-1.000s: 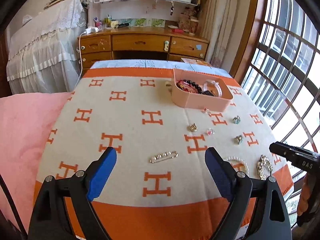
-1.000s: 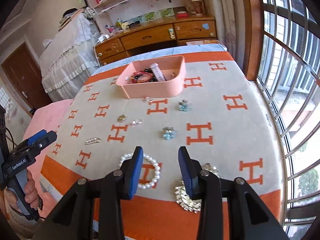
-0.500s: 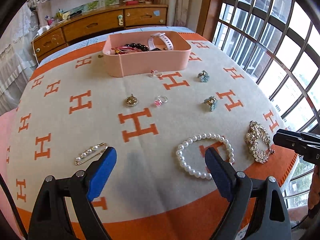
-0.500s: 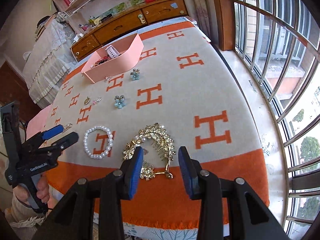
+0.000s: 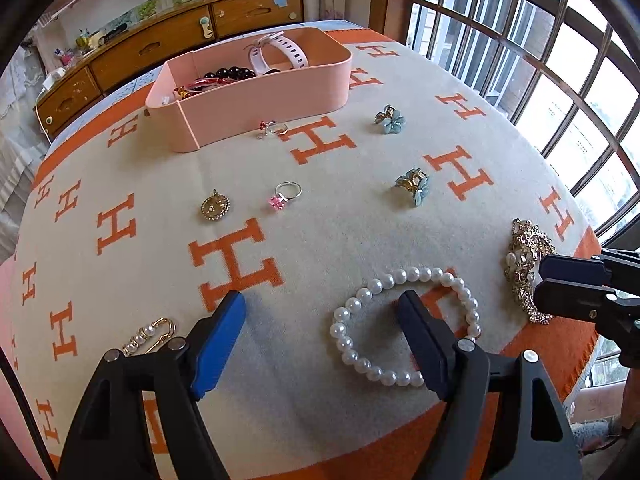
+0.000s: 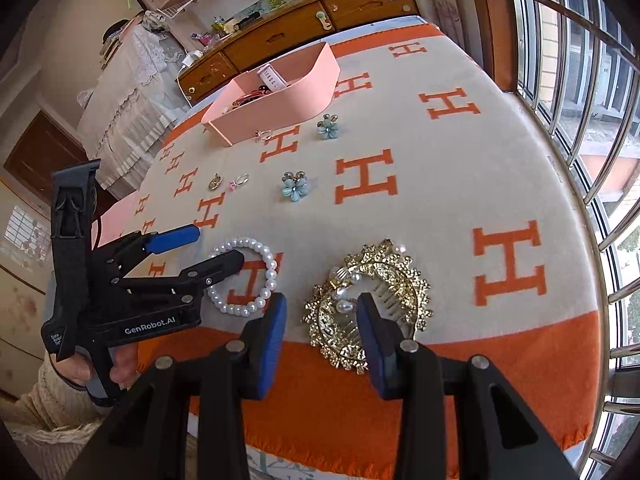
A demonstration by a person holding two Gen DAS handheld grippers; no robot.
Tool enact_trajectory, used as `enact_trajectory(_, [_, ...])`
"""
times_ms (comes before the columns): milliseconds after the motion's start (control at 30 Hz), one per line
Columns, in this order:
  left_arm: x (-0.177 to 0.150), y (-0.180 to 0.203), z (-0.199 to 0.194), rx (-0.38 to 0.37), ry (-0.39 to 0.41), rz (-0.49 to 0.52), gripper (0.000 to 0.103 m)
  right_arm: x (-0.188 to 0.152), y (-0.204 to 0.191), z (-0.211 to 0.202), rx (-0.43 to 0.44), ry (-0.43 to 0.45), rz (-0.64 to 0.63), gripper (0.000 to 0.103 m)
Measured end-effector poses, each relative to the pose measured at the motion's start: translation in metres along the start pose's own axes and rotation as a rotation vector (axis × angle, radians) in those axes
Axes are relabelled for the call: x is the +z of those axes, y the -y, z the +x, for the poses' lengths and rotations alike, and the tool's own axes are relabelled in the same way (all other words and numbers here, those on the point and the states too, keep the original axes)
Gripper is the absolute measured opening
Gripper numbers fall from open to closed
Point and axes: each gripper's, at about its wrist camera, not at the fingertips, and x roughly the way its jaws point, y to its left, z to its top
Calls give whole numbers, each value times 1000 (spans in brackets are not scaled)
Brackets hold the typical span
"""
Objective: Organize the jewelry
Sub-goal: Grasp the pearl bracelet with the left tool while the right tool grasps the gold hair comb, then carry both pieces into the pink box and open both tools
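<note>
A: Where does the left hand-held gripper (image 5: pixel 322 316) stand?
B: Over the pearl bracelet (image 5: pixel 404 326) on the blanket-covered surface (image 5: pixel 360 232), jaws just narrowed but apart, one finger inside the loop, gripping nothing.
A: And the right hand-held gripper (image 6: pixel 322 320)?
B: Partly open, straddling the gold hair comb (image 6: pixel 374 300), not pinching it.

Bare blanket (image 5: pixel 340 232): wide open strip through the middle, between the scattered rings and the pearl bracelet (image 5: pixel 404 324).
Far side: pink tray (image 5: pixel 260 100) walls off the passage; a small ring lies just beside its front wall.
Near edge: bracelet and gold hair comb (image 6: pixel 368 304) lie close together.
Window side: blanket clear.
</note>
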Motion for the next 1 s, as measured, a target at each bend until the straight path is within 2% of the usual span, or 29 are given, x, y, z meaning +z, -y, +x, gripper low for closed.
enact_trajectory(133, [5,1,2,-14,-12,31,77,3,0,6,-26,-5,9,37])
enact_trajectory(167, [5,1,2,-20,-12,37,74,4,-1,8,-31,-6,8,37])
enact_trajectory(233, [6,3,0,-32,-6,55,62,6,-4,10,-52,-2,-3,37])
enact_trajectory(300, [7,4,-3,-41,0,63,37,8,-9,12,-69,-2,-18,37])
enact_trajectory(400, [8,1,-5,-57,6,56,17,10,-15,16,-107,2,-38,37])
enact_trajectory(467, [7,-3,-5,-67,7,39,9,10,-19,18,-140,6,-59,31])
enact_trajectory(500, [6,-7,-6,-82,5,21,7,10,-21,19,-156,6,-70,21])
enact_trajectory(600, [4,-23,-6,-158,6,-63,5,10,-23,21,-170,11,-86,20])
enact_trajectory(700, [-1,-37,-6,-220,2,-145,5,10,-26,18,-139,21,-93,10])
enact_trajectory(833, [-4,-48,-14,-219,17,-197,5,12,-35,7,-113,64,-120,9])
enact_trajectory(1000, [5,-60,-44,-204,88,-215,5,26,-41,-5,-65,100,-124,9])
